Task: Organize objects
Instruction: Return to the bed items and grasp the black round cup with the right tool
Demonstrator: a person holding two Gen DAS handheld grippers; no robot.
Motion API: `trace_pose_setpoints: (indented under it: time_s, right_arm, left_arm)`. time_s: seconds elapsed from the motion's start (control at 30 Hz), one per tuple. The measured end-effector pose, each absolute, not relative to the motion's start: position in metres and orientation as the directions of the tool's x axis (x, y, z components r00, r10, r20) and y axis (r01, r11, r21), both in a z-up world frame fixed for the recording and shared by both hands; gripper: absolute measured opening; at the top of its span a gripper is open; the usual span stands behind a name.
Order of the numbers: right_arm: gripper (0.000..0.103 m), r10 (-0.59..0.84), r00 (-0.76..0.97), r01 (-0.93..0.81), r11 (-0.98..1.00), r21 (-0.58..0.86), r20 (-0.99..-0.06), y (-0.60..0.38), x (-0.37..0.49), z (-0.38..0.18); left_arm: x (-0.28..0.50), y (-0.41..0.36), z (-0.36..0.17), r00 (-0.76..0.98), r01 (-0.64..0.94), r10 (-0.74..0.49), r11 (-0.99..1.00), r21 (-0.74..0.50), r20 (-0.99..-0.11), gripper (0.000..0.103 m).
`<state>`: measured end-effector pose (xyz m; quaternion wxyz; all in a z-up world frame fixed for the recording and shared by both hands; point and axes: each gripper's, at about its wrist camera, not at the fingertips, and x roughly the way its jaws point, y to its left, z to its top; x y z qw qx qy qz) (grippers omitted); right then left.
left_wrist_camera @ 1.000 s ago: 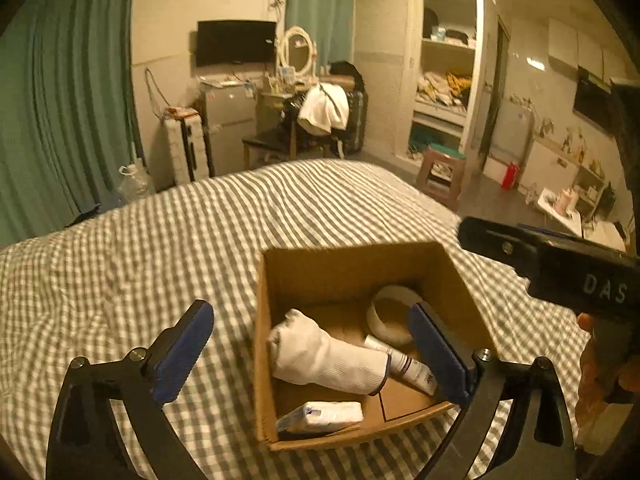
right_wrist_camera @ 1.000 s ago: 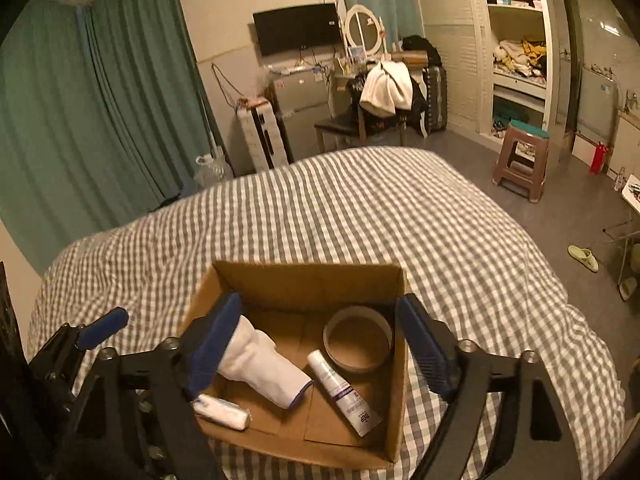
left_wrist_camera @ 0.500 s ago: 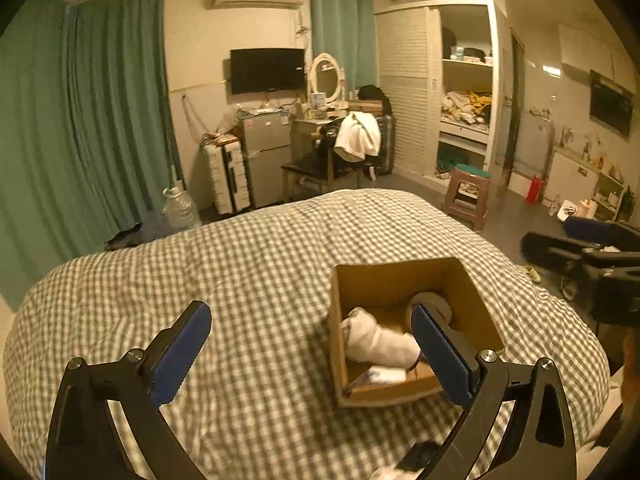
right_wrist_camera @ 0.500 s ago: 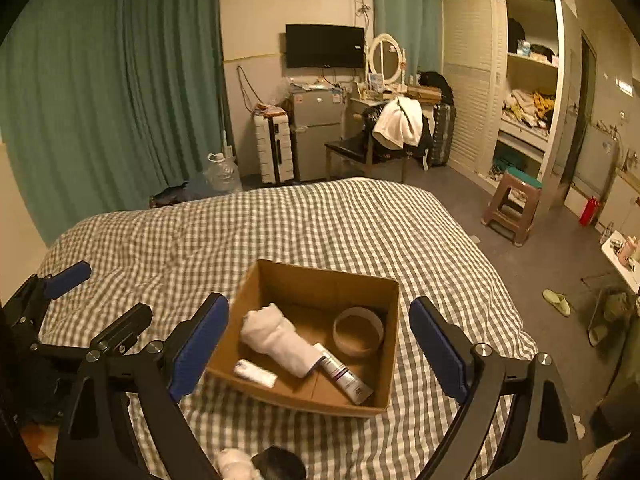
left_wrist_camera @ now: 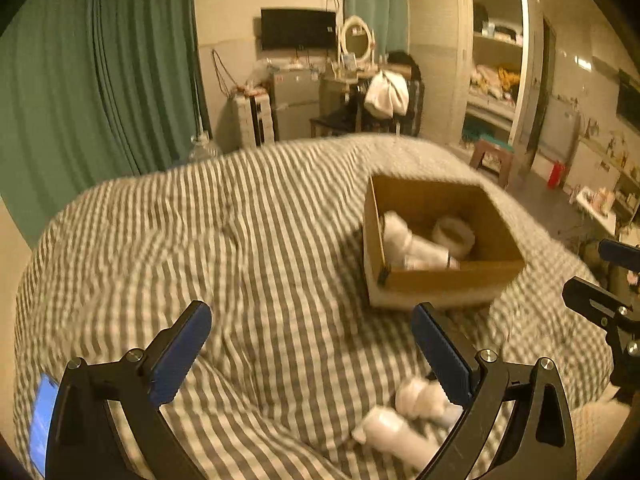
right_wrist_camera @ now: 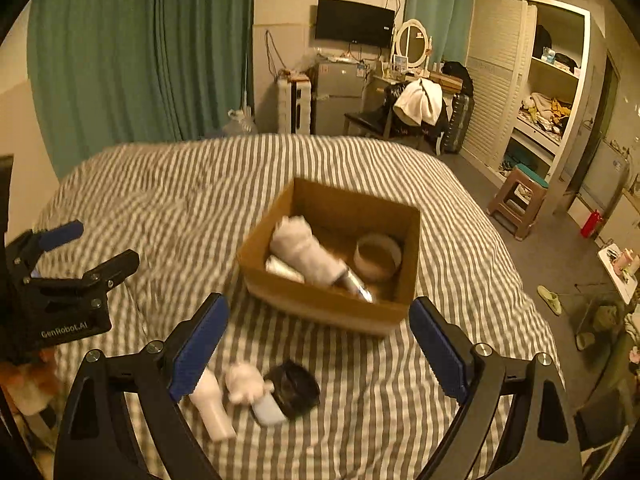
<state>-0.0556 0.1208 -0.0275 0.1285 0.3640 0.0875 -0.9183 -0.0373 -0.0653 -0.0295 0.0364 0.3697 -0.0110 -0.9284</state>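
Note:
A cardboard box (right_wrist_camera: 332, 304) sits on the checked bed; it also shows in the left wrist view (left_wrist_camera: 440, 280). Inside lie a rolled white cloth (right_wrist_camera: 302, 250), a tube (right_wrist_camera: 358, 286) and a round tape roll (right_wrist_camera: 378, 256). Near the bed's front edge lie a white bottle (right_wrist_camera: 212, 408), a small white bundle (right_wrist_camera: 244, 386) and a black round jar (right_wrist_camera: 294, 388); the bottle (left_wrist_camera: 396, 436) and bundle (left_wrist_camera: 420, 398) show in the left wrist view. My right gripper (right_wrist_camera: 316, 344) is open and empty above these loose items. My left gripper (left_wrist_camera: 312, 356) is open and empty, left of them.
The checked bedspread (right_wrist_camera: 160, 184) fills the middle. A phone (left_wrist_camera: 40, 420) lies at the bed's left edge. Beyond are green curtains (right_wrist_camera: 140, 60), a chair with clothes (right_wrist_camera: 416, 108), a stool (right_wrist_camera: 520, 200) and an open wardrobe (right_wrist_camera: 548, 80).
Both grippers have drawn back and up from the box toward the bed's front edge. The loose bottle, bundle and jar have come into view. Both stay open.

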Motion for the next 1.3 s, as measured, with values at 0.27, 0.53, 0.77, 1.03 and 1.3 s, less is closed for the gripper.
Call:
trace_pose_setpoints:
  time_s: [0.27, 0.53, 0.77, 1.03, 1.3]
  right_arm:
    - [0.092, -0.177, -0.599, 0.330, -0.943, -0.039, -0.781, 0.116, -0.063, -0.108]
    - [0.092, -0.173, -0.491, 0.321, -0.947, 0.007, -0.854, 0.129, -0.083, -0.172]
    - [0.072, -0.242, -0.381, 0.347, -0.932, 0.105, -0.893, 0.130, -0.101, -0.214]
    - [0.053, -0.285, -0.394, 0.383, -0.915, 0.126, -0.874, 0.129, -0.105, -0.218]
    - [0.053, -0.165, -0.518, 0.306, -0.952, -0.002, -0.839, 0.162, -0.106, -0.193]
  left_arm:
    - [-0.029, -0.044, -0.108, -0.629, 0.023, -0.072, -0.997, 0.074, -0.774, 0.103]
    - [-0.032, -0.040, -0.147, -0.565, 0.013, -0.089, -0.995, 0.100, -0.820, 0.103]
    - [-0.035, -0.040, -0.158, -0.553, -0.011, -0.063, -0.996, 0.083, -0.831, 0.103]
    - [-0.040, -0.027, -0.160, -0.551, -0.073, -0.007, -0.996, 0.057, -0.834, 0.103]
    - [-0.056, 0.008, -0.166, -0.516, -0.179, 0.088, -0.984, 0.006, -0.852, 0.103]
